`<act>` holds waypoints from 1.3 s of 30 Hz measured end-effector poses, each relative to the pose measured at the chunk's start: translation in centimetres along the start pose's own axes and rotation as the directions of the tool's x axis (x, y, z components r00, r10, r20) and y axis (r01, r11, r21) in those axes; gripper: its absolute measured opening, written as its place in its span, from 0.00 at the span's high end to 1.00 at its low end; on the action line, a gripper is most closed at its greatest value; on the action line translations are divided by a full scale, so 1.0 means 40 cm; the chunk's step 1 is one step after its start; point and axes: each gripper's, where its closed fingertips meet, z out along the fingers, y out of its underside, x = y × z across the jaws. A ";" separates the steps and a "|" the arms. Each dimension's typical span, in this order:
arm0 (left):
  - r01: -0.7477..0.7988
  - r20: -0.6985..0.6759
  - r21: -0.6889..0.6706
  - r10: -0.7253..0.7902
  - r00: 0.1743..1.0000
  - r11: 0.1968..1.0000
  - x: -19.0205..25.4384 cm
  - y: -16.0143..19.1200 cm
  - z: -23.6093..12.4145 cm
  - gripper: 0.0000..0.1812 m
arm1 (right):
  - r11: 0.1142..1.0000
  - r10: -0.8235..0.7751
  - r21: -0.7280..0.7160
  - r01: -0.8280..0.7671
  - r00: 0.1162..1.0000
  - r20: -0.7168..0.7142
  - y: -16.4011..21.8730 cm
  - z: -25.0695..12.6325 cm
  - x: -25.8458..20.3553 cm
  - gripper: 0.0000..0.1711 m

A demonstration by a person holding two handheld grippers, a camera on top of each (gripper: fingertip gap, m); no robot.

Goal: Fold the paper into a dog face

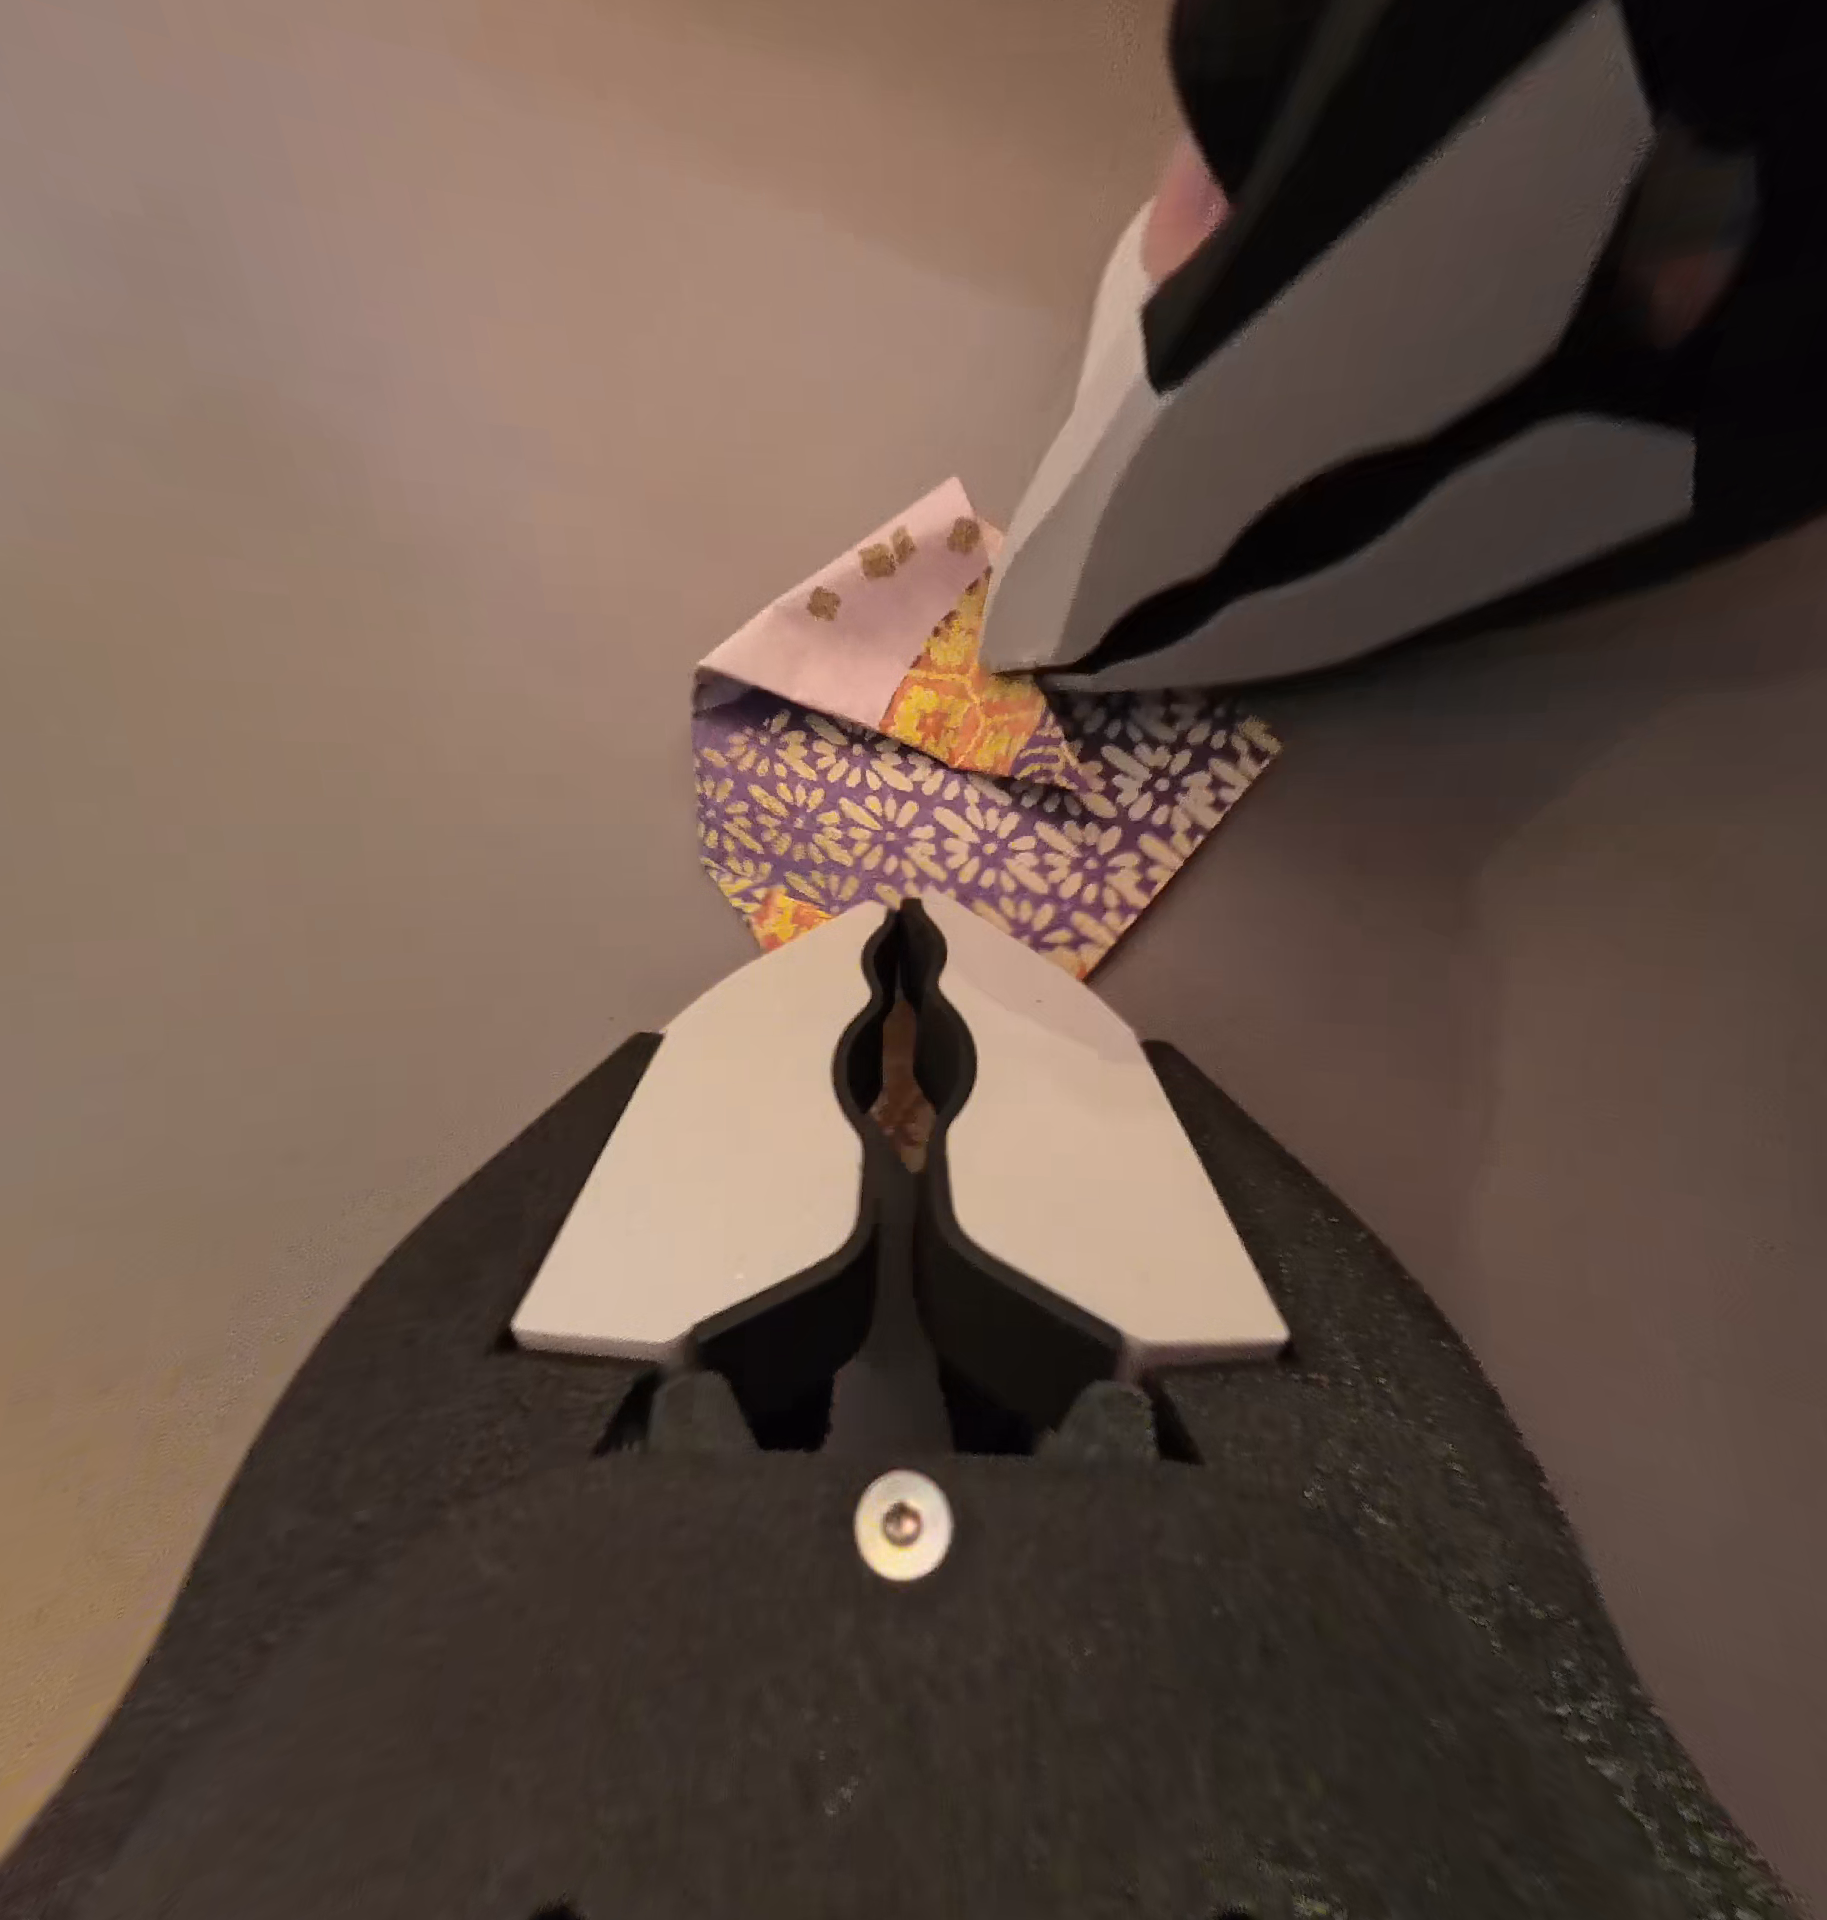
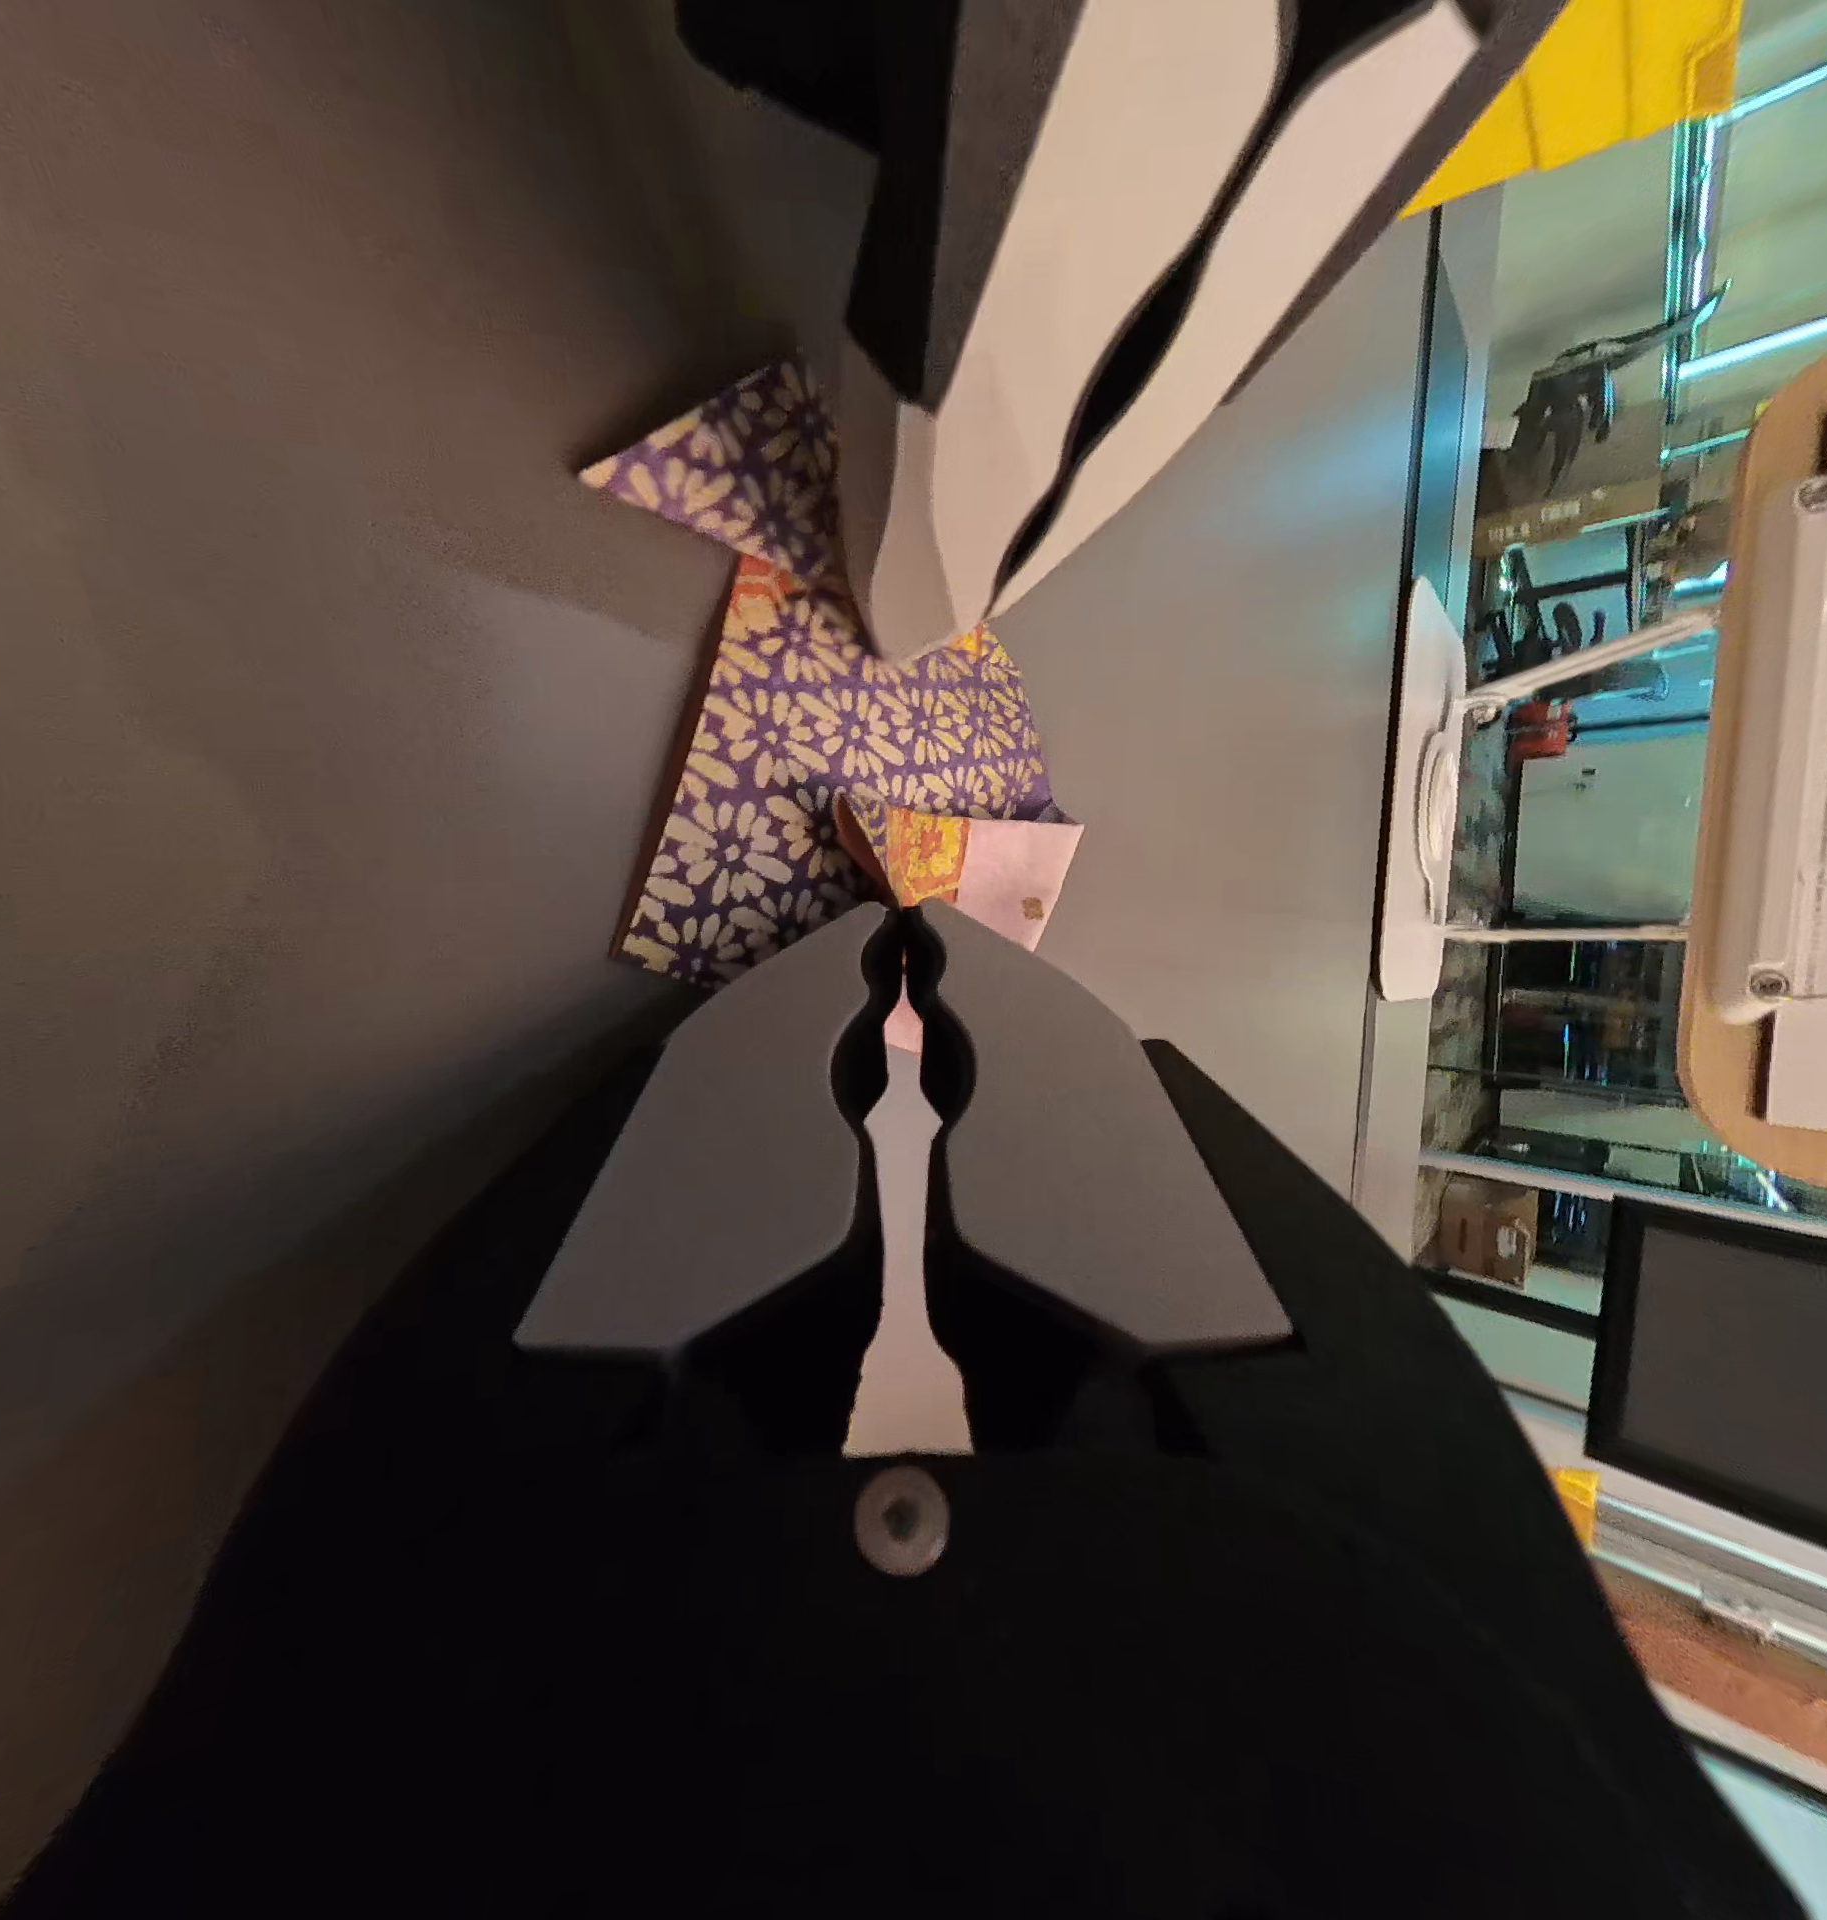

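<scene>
The patterned paper (image 1: 940,831), purple with cream flowers, lies partly folded on the grey table (image 1: 369,520). A pink and orange flap (image 1: 867,623) is folded over its far side. My left gripper (image 1: 904,914) is shut, its tips resting on the paper's near edge; some paper shows through the gap between its fingers. My right gripper (image 1: 1034,670) comes in from the upper right, tips at the flap. In the right wrist view, my right gripper (image 2: 904,920) is shut on the tip of the flap (image 2: 992,862). The left gripper (image 2: 935,634) presses on the paper (image 2: 805,748), and one corner is raised.
The table (image 2: 265,623) ends at the right of the right wrist view. Beyond it stand a white holder (image 2: 1418,790), a wooden board with a white device (image 2: 1782,769), a dark screen (image 2: 1740,1382) and a yellow sheet (image 2: 1574,94). My right fingertips sit around 5 centimeters from my left ones.
</scene>
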 end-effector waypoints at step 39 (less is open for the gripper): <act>-0.392 -0.222 0.022 0.387 0.895 0.920 -0.050 -0.002 0.015 1.00 | 0.969 0.052 0.127 -0.211 0.680 0.731 -0.029 -0.056 -0.074 0.99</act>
